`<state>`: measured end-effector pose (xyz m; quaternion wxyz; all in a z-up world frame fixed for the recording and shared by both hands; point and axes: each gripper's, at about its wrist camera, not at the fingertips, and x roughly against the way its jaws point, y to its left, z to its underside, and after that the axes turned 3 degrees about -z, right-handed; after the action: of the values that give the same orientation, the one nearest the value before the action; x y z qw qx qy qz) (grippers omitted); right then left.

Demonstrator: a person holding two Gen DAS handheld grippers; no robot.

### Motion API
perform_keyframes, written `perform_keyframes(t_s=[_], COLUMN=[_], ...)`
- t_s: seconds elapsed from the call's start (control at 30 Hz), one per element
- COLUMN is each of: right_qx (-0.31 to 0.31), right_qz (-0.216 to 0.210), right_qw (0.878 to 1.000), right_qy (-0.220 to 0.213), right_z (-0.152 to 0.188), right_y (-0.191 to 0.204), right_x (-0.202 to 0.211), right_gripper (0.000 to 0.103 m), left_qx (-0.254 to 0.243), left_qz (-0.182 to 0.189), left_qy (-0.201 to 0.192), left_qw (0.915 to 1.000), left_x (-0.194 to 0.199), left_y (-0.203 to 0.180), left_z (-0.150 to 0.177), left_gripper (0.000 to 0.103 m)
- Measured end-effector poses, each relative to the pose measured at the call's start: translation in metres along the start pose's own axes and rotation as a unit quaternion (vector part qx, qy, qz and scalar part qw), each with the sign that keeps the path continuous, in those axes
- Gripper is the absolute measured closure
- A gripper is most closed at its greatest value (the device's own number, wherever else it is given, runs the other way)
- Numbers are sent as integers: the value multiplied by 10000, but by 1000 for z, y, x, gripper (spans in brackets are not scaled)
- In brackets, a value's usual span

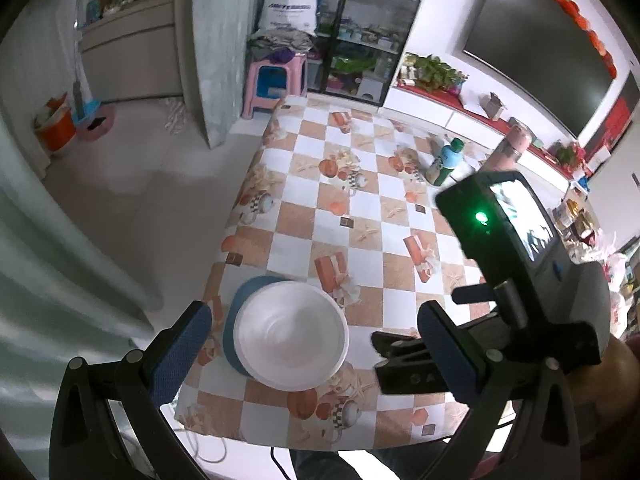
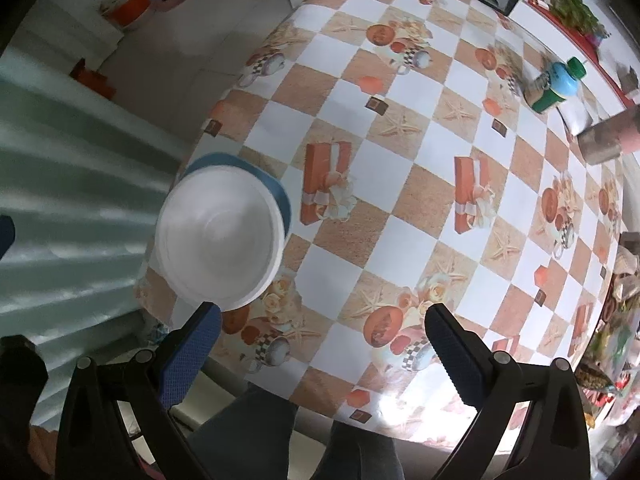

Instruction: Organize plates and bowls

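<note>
A white bowl (image 1: 291, 334) sits stacked on a blue plate (image 1: 236, 320) at the near left corner of the checkered table (image 1: 360, 208). My left gripper (image 1: 314, 316) is open and empty, held above the stack with the bowl between its fingers in view. The right gripper's body and camera (image 1: 516, 240) show at the right of the left wrist view. In the right wrist view the white bowl (image 2: 220, 236) and blue plate (image 2: 276, 192) lie to the left. My right gripper (image 2: 322, 312) is open and empty above the table's near edge.
A green-capped bottle (image 2: 554, 84) and a pink tumbler (image 2: 608, 136) stand at the far right of the table. A pink stool (image 1: 276, 80) and shelves stand beyond the table. An orange bucket (image 1: 56, 128) sits on the floor at the left.
</note>
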<state>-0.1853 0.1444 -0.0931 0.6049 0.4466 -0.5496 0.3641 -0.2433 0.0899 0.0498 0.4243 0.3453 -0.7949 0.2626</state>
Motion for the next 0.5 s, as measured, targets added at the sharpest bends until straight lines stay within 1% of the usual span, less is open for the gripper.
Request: perform_keyframes(t_s=[0.1, 0.13, 0.2, 0.23, 0.33, 0.5], right_qx=[235, 295, 295, 312, 316, 102], right_qz=[52, 86, 27, 50, 72, -111], right_qw=[9997, 9994, 9995, 9994, 9993, 9999], right_qy=[-102, -127, -142, -160, -179, -36], right_z=[0, 0, 1, 1, 1, 1], right_y=[10, 13, 14, 14, 14, 7], right_x=[4, 5, 6, 7, 8, 4], right_gripper=[1, 1, 1, 1, 1, 1], left_qx=[77, 107, 193, 245, 298, 379], left_qz=[0, 35, 138, 156, -1, -313], left_qy=[-241, -258, -208, -175, 32, 478], left_qw=[9997, 9996, 9995, 9994, 9996, 9976], left_x=[3, 3, 1, -1, -8, -22], left_y=[0, 1, 4, 6, 10, 23], left_z=[4, 5, 5, 5, 6, 13], left_gripper=[0, 0, 0, 0, 0, 0])
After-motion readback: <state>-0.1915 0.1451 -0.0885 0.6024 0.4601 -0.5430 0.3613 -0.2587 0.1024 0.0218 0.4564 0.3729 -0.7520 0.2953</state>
